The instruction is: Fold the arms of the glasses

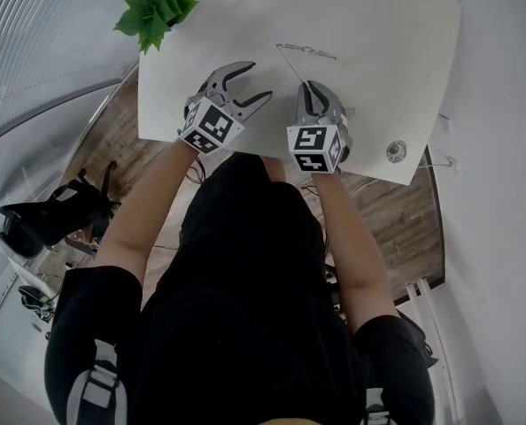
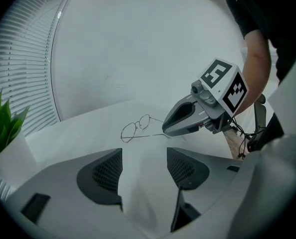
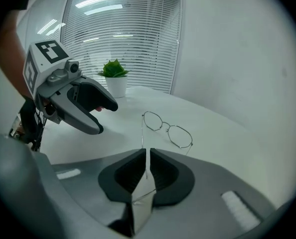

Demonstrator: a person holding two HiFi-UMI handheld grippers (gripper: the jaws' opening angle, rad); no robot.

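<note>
White slatted blinds (image 3: 123, 34) and pale walls close in the room around a plain white worktop (image 1: 378, 78), with a small potted plant (image 1: 155, 9) at its far left corner. Over the near edge, the left tool (image 2: 145, 171) hovers with its jaws spread wide and only bare worktop between them. The right tool (image 3: 147, 171) sits just beside it, closer to the right edge, its jaws drawn almost together on a thin wire. That wire belongs to the glasses (image 3: 165, 126), which lie well in from the near edge and roughly midway between the left and right edges. Their lenses face away from the person and one arm (image 3: 144, 143) runs straight back from its hinge into the right tool's narrow gap. The frame looks like fine metal wire, so it is probably very light, springy and easily bent. It would also likely skate across the smooth worktop at any sideways push. The safest hold is probably a light pinch on the rim or bridge close to the hinge, off the lenses, which the open left tool could supply. The gripped arm could then be swung inward from near its tip with little force.
</note>
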